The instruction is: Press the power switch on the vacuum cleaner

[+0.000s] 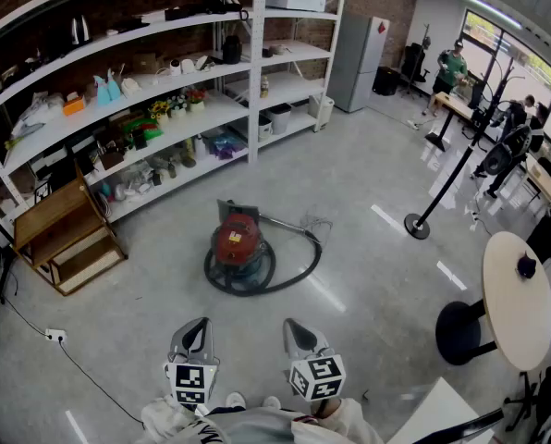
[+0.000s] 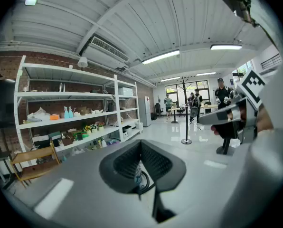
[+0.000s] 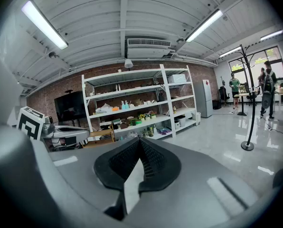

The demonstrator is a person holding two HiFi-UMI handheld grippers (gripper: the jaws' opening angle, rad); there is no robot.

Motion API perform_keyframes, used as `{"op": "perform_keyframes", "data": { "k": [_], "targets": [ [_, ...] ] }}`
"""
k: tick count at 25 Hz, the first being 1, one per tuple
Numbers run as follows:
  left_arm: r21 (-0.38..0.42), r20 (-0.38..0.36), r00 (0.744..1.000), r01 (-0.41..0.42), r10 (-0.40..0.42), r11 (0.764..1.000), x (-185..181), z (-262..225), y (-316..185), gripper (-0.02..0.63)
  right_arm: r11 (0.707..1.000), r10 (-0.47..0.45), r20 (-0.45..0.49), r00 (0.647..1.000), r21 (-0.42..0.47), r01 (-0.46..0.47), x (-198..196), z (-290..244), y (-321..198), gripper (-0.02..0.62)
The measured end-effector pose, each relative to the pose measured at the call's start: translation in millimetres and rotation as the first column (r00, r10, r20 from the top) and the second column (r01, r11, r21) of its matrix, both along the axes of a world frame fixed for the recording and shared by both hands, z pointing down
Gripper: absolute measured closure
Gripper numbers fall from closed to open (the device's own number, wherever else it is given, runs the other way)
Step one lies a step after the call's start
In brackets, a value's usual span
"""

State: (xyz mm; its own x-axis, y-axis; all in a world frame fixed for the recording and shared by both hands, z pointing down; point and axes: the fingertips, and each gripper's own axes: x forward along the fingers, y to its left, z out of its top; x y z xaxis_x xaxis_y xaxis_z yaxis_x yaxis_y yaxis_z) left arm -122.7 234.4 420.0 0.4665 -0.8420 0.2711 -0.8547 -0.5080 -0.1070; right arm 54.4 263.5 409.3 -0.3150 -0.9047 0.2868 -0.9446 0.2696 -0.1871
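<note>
— Red body, black hose: the vacuum cleaner sits on the grey floor in the middle of the head view, with its hose looped round it. Where are the grippers?

— Near, at the bottom edge, well apart from it. The left gripper and the right gripper are side by side. Both point toward the vacuum cleaner and touch nothing.

— What else is in the room?

— White shelves full of small goods run along the far left. A wooden rack stands on the floor at their left end, and a round table is at the right.

— And the left gripper view?

— Its jaws are pressed together at the tips and hold nothing. Through the narrow wedge below the tips, a bit of the hose shows on the floor beyond. The right gripper is at the right side of that view.

— The right gripper view?

— Much the same. The jaws meet tip to tip and are empty, pointing toward the shelves. The left gripper is at the left edge.
</note>
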Motion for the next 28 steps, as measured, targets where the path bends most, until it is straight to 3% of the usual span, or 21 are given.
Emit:
{"op": "perform_keyframes", "data": {
  "k": [4,28],
  "targets": [
    [0.031,-0.011,1.0,0.002,-0.002,1.0,-0.1,-8.1,-2.7,0.606,1.0,0.005,-0.001,1.0,0.0,-0.005,-0.7,0.9,0.7,0.597],
    [0.015,-0.024,1.0,-0.007,0.008,1.0,-12.6,-1.0,-10.1,0.606,0.999,0.036,0.001,0.999,-0.015,-0.036,-6.6,5.1,-4.6,0.595]
  ]
}}
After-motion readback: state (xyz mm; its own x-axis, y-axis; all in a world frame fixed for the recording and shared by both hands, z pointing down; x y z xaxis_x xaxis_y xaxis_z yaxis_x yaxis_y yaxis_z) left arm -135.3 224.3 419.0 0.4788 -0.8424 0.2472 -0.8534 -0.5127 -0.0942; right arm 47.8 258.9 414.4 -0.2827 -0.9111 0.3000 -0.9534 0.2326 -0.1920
